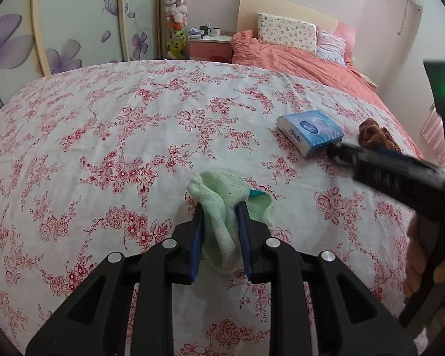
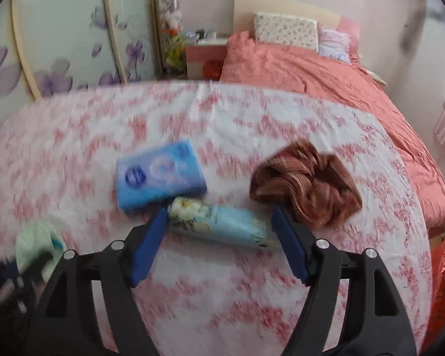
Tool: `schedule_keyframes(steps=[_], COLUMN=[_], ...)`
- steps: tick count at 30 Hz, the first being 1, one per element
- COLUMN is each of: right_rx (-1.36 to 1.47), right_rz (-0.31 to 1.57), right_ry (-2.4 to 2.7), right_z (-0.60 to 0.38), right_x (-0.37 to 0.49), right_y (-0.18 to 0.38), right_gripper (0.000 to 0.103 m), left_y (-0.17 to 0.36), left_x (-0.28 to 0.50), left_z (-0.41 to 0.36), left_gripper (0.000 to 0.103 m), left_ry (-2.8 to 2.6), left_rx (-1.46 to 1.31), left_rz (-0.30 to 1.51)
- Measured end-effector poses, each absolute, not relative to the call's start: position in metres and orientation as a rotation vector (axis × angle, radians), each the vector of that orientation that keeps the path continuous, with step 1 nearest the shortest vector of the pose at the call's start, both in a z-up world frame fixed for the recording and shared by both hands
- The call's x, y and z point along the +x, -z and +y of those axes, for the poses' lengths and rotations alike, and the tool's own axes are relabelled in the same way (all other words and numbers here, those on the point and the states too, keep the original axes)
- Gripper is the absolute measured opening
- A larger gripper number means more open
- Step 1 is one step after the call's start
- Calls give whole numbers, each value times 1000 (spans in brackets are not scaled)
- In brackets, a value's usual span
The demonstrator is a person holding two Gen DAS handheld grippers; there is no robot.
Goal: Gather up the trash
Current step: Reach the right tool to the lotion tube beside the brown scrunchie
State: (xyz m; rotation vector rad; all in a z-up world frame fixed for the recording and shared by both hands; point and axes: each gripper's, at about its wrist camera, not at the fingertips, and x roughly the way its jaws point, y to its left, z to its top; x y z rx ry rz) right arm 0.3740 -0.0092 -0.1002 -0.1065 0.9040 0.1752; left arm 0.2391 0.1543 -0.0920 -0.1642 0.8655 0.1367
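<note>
We are working over a bed covered with a white sheet (image 1: 103, 124) printed with red flowers. Our left gripper (image 1: 221, 207) is clenched on a pale green cloth (image 1: 222, 204), its blue pads pressing a fold of it from both sides, so the cloth hangs bunched between them just above the sheet. We judge it is held this way to carry it off as one of the things to collect.

Our right gripper (image 2: 219, 216) stands released, its jaws wide apart on either side of a small flowered tissue pack (image 2: 219, 222) that lies flat on the sheet. The pads do not look pressed on it, so nothing is grasped there yet. The wide spread seems meant to take the pack along its length.

Just behind that pack lies a blue tissue pack (image 2: 160, 178), and to its right a crumpled brown cloth (image 2: 305, 184). Farther off is a salmon quilt (image 1: 296, 59) and pillows.
</note>
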Motion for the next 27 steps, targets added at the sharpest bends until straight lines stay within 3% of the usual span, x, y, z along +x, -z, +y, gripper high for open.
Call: schedule_keyframes(steps=[8,13,20,27], right_rx=[-94,-9,-119,-76], right_rz=[883,872,866,906], right_ry=[-156,-170,-32,-51], right_z=[-31,-22,-2,-39], right_x=[351,362,379,342], right_y=[99,91,99,98], right_gripper=[68,77,79,69], left_y=[92,93,93,93], left_x=[239,239,239,239], left_z=[154,155,154,155], left_gripper=[23,23,23,24], left_ry=[-132,-131,-132,-131], left_rx=[-175,-178,-177,-180], left_rz=[864,863,863,863])
